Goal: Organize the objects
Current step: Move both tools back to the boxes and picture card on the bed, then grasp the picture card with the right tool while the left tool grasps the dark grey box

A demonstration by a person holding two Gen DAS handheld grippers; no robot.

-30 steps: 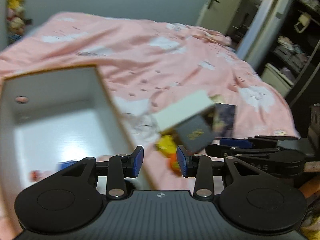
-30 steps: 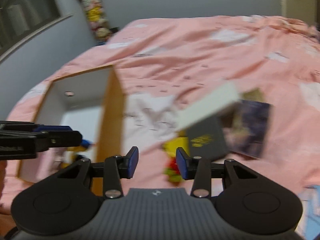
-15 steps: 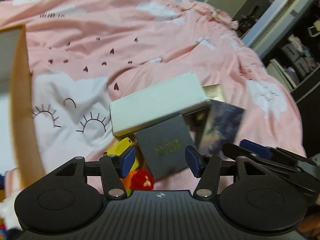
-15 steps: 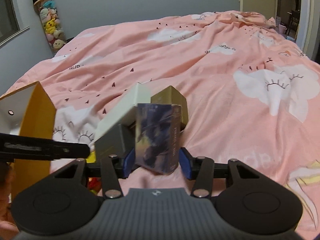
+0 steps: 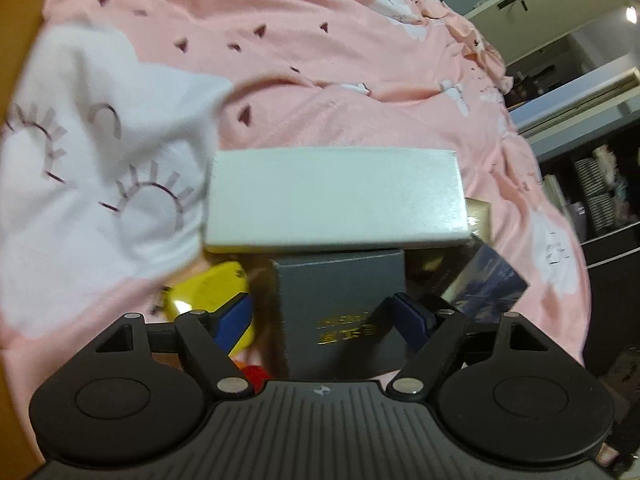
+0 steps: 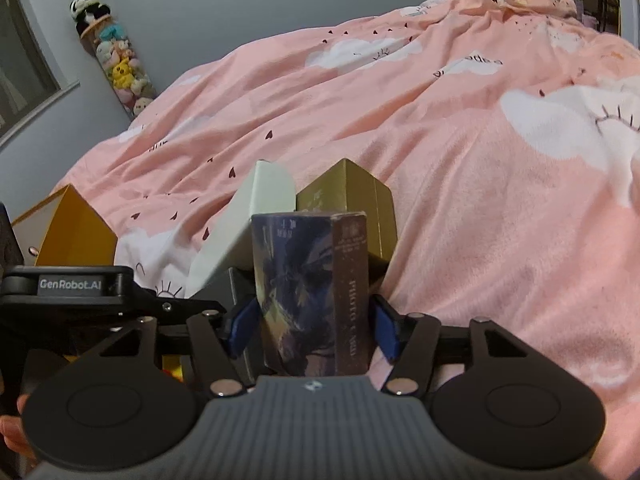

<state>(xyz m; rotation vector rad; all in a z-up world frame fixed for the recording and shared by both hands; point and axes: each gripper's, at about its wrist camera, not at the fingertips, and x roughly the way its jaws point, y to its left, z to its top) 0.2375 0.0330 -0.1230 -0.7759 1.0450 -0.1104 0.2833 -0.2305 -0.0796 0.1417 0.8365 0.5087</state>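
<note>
A bed [image 6: 460,184] under a pink duvet printed with white clouds carries everything, and the white box serves as landmark. An open cardboard box [image 6: 76,232] with an orange-brown wall sits well to the left of it. The white box [image 5: 336,196] itself lies tilted atop a small pile, its long face toward the left wrist camera. Directly under it stands a dark grey box [image 5: 340,304] with gold lettering. To its right, in the right wrist view, a gold box [image 6: 352,204] leans against it. In front of the gold box stands an upright dark blue photo box [image 6: 308,292] (spine text too blurred to read). A yellow toy [image 5: 208,292] peeks out below the white box's left end.

The left gripper [image 5: 326,318] has just been opening; its jaws stand wide, released, on either side of the grey box without pressing it. The right gripper [image 6: 310,326] has likewise been opening; its jaws flank the photo box, and a slight gap shows at each pad.
</note>
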